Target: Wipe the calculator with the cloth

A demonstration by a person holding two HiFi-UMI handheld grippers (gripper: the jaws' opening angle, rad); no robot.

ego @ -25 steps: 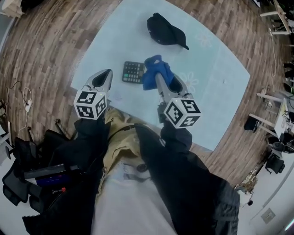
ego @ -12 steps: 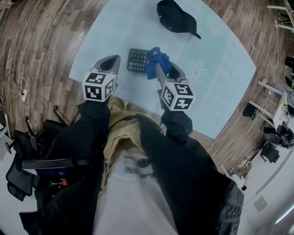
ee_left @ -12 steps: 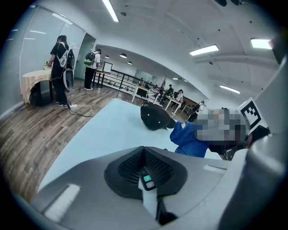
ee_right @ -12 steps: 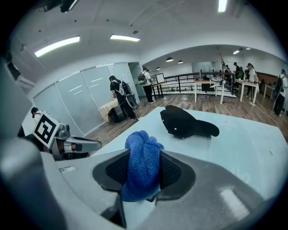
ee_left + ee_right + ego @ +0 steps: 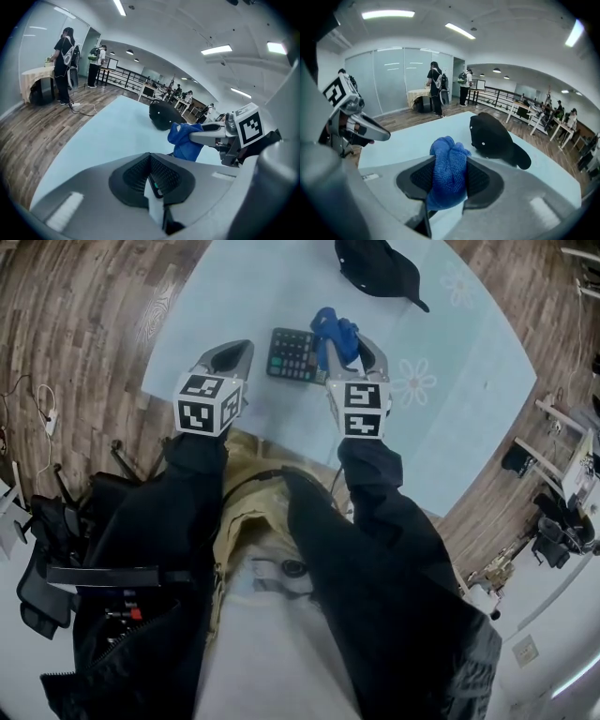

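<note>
The right gripper point(image 5: 349, 345) pinches the bunched blue cloth point(image 5: 334, 329), its wad poking forward, likely as a wiping pad, at three o'clock of the calculator point(image 5: 292, 354) (flat on the table point(image 5: 469, 399)). The left gripper point(image 5: 231, 358), jaws pressed together and empty, hovers at nine o'clock.
</note>
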